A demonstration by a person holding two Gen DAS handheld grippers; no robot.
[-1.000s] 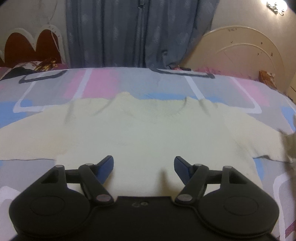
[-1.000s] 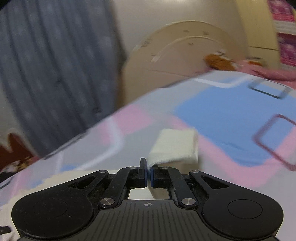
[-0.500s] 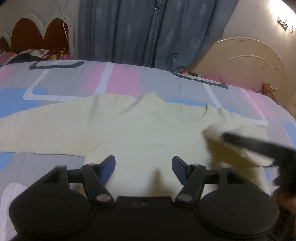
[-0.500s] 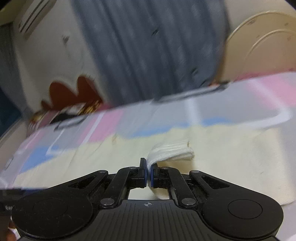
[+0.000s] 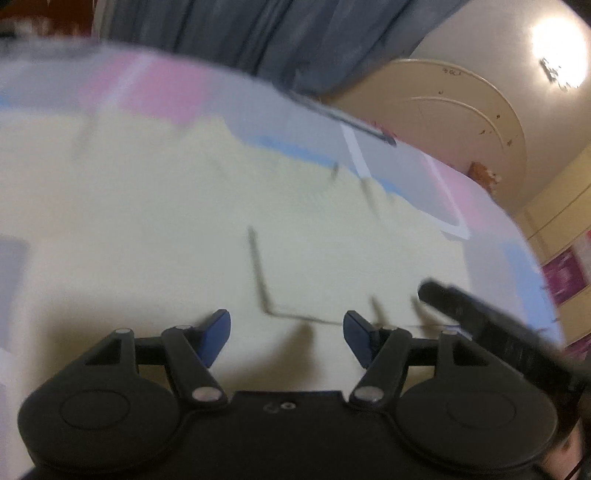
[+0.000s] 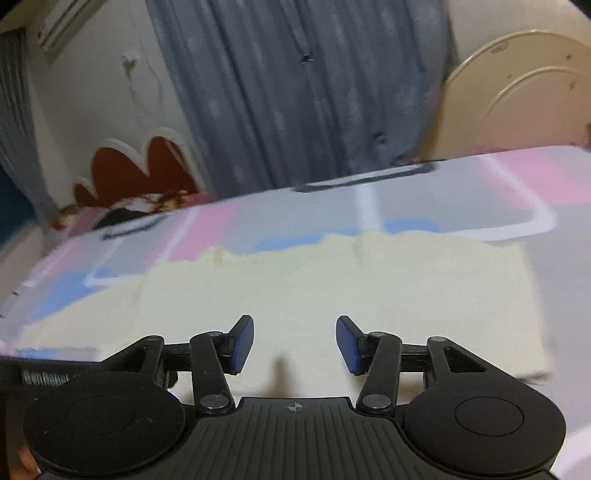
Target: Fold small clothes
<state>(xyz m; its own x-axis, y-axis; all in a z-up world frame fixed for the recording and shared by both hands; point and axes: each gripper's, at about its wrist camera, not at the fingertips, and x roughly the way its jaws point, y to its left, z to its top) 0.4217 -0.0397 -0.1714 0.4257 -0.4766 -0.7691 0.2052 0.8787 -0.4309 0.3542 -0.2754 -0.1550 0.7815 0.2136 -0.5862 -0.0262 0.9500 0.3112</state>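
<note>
Right wrist: right gripper (image 6: 294, 341) just opened, empty, over cream sweater (image 6: 369, 280)

Bed with bedspread (image 6: 461, 192) in grey, pink, blue blocks and white outlines. Blue-grey curtain (image 6: 295, 92) behind it, cream wall (image 6: 122, 96) beside. Air conditioner (image 6: 59, 22) top left. Red scalloped headboard (image 6: 140, 166) at left, cream arched headboard (image 5: 461, 122) at right. Wall lamp (image 5: 557, 40) glowing.

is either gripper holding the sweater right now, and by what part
Nothing is held. The right gripper has just been opening, with nothing between its pads. The left gripper is open too, over the sweater.
</note>
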